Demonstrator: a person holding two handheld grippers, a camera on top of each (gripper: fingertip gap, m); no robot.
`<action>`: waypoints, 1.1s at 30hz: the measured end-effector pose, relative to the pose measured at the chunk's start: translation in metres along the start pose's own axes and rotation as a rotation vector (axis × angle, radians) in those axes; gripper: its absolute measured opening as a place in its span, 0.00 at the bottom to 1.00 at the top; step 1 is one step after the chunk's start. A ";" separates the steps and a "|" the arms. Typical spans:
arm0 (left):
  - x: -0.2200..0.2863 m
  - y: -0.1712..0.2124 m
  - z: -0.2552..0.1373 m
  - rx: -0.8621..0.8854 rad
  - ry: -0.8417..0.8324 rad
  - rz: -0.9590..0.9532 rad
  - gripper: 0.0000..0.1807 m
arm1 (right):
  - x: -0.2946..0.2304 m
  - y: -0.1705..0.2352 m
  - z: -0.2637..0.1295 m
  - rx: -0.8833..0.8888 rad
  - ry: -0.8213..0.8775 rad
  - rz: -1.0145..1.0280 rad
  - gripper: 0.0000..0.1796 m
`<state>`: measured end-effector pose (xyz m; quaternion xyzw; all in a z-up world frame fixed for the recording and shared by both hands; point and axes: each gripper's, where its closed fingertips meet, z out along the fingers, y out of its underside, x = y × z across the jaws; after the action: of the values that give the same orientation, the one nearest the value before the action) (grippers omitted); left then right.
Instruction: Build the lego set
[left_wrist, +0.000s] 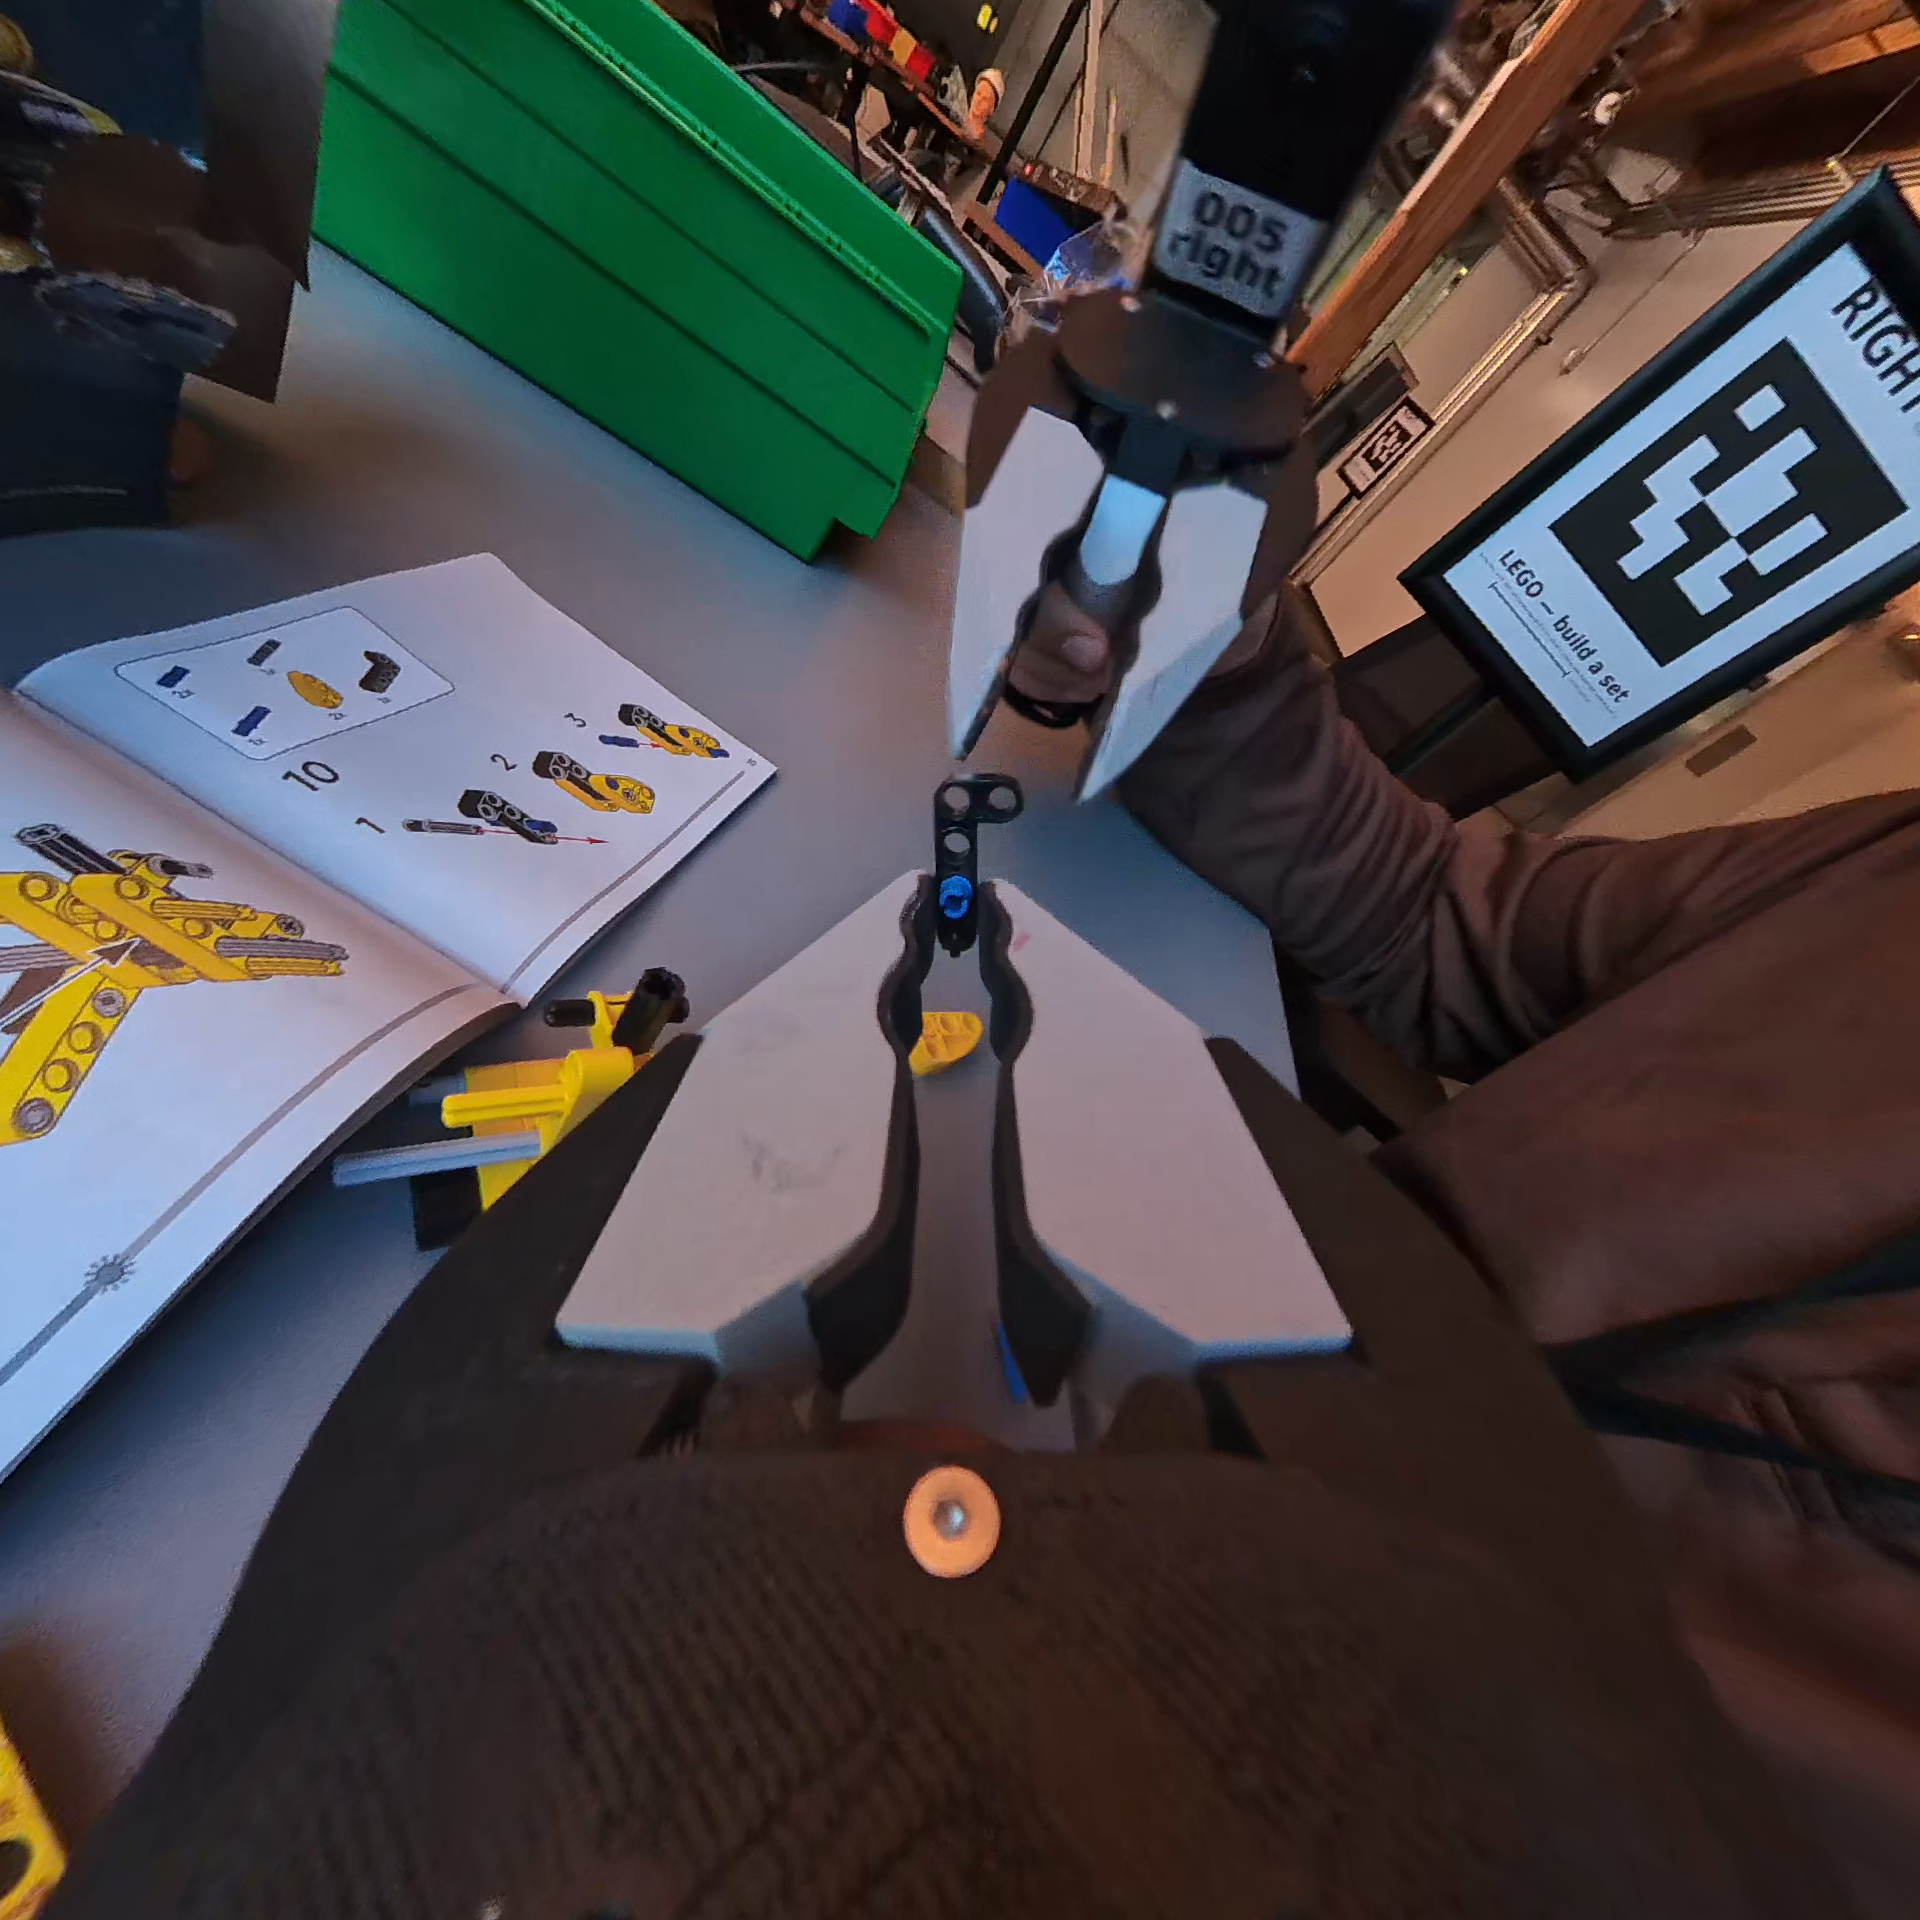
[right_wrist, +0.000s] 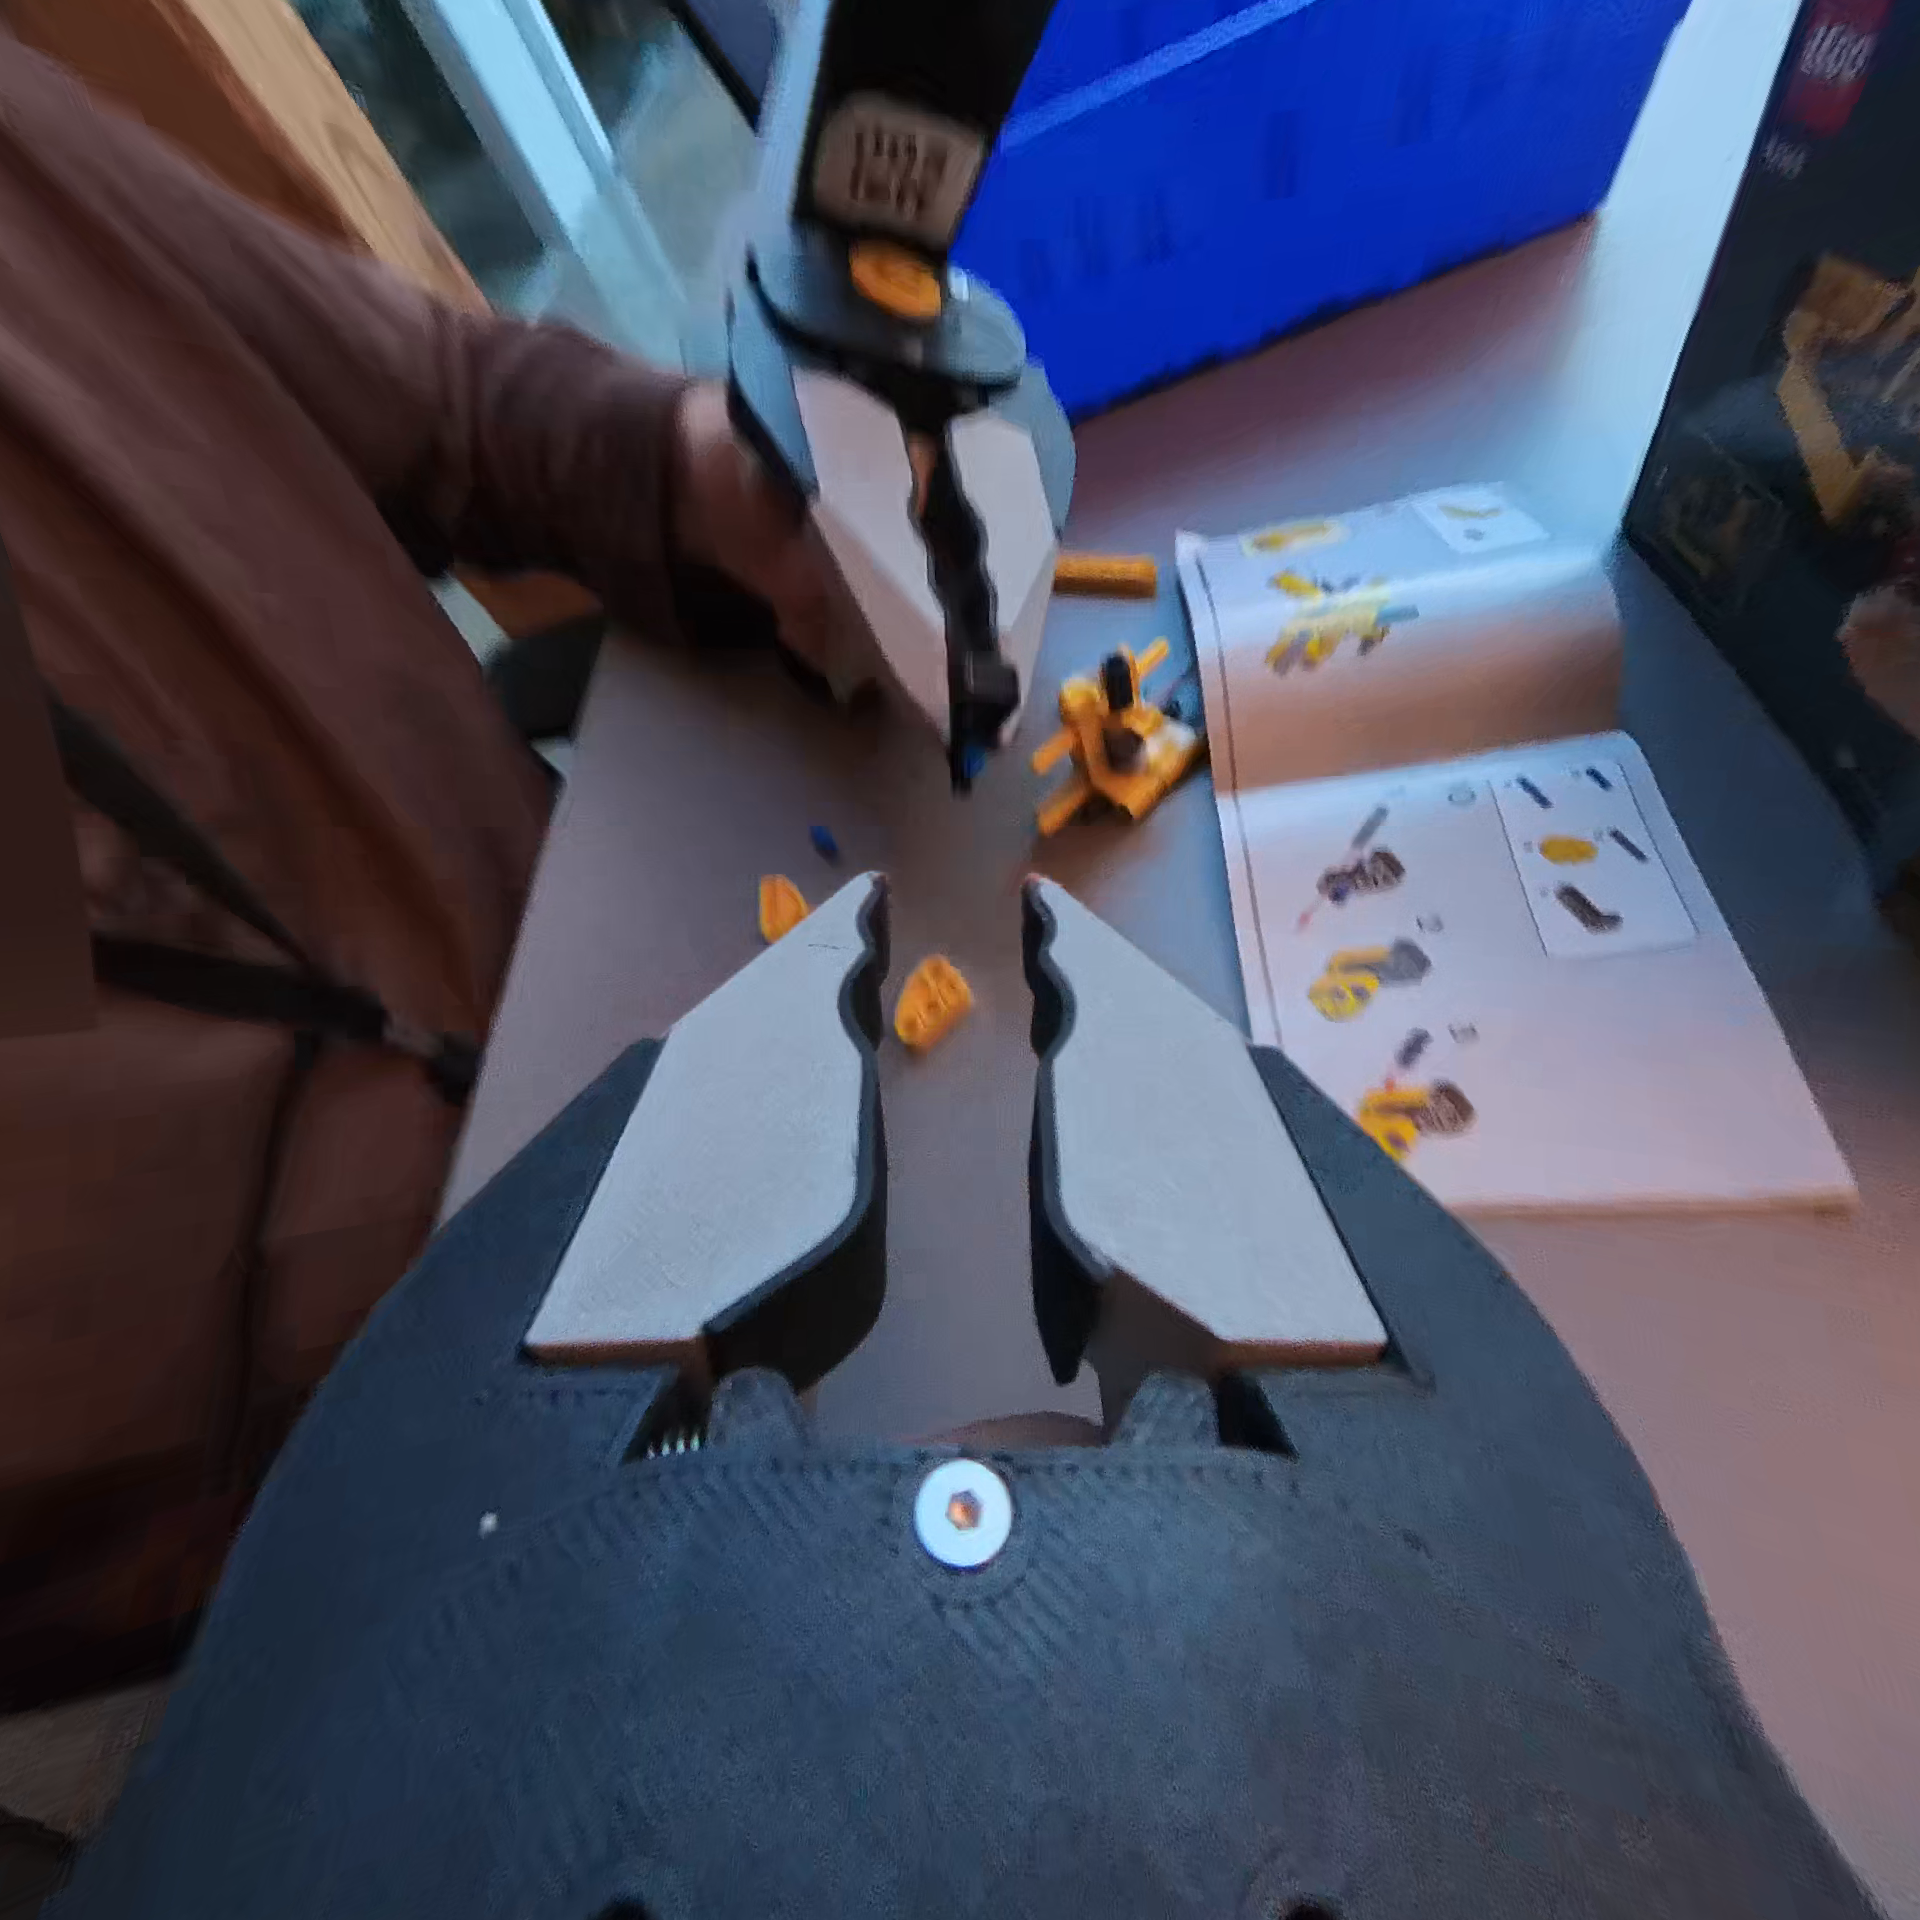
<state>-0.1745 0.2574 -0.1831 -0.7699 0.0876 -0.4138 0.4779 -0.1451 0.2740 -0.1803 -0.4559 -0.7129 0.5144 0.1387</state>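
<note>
My left gripper (left_wrist: 954, 894) is shut on a black angled lego beam (left_wrist: 966, 821) with a blue pin (left_wrist: 954, 896) in it, held upright above the grey table. It also shows in the right wrist view (right_wrist: 971, 758). My right gripper (right_wrist: 954, 899) is open and empty, hovering over a small yellow lego piece (right_wrist: 932, 1000); in the left wrist view it (left_wrist: 1023, 764) hangs just beyond the beam. A partly built yellow assembly (left_wrist: 530, 1091) lies next to the open instruction booklet (left_wrist: 312, 883). A yellow piece (left_wrist: 943, 1039) lies under my left fingers.
A green bin (left_wrist: 623, 281) stands at the back in the left wrist view, a framed marker sign (left_wrist: 1704, 499) to the right. A blue bin (right_wrist: 1299, 187) and the dark lego box (right_wrist: 1808, 416) stand behind the booklet (right_wrist: 1507, 914). Another yellow piece (right_wrist: 779, 906), a blue pin (right_wrist: 823, 840) and a yellow beam (right_wrist: 1103, 574) lie on the table (right_wrist: 727, 727). About 4 centimeters separates my left fingertips from my right. Left tips and right tips are each some 7 centimeters from the yellow piece (left_wrist: 943, 1039). Seen from the right wrist view (right_wrist: 929, 980) as well.
</note>
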 end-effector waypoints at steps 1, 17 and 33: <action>-0.001 0.000 -0.001 0.002 -0.006 -0.002 0.03 | 0.001 0.011 0.000 -0.052 0.029 -0.035 0.14; -0.009 0.000 -0.006 -0.013 -0.053 0.026 0.03 | -0.001 0.060 0.041 -0.306 0.171 -0.092 0.19; -0.007 0.008 -0.003 -0.071 -0.051 0.051 0.03 | -0.004 0.062 0.042 -0.283 0.219 -0.087 0.06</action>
<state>-0.1793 0.2546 -0.1922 -0.7942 0.1097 -0.3781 0.4628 -0.1396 0.2483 -0.2502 -0.4930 -0.7779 0.3498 0.1719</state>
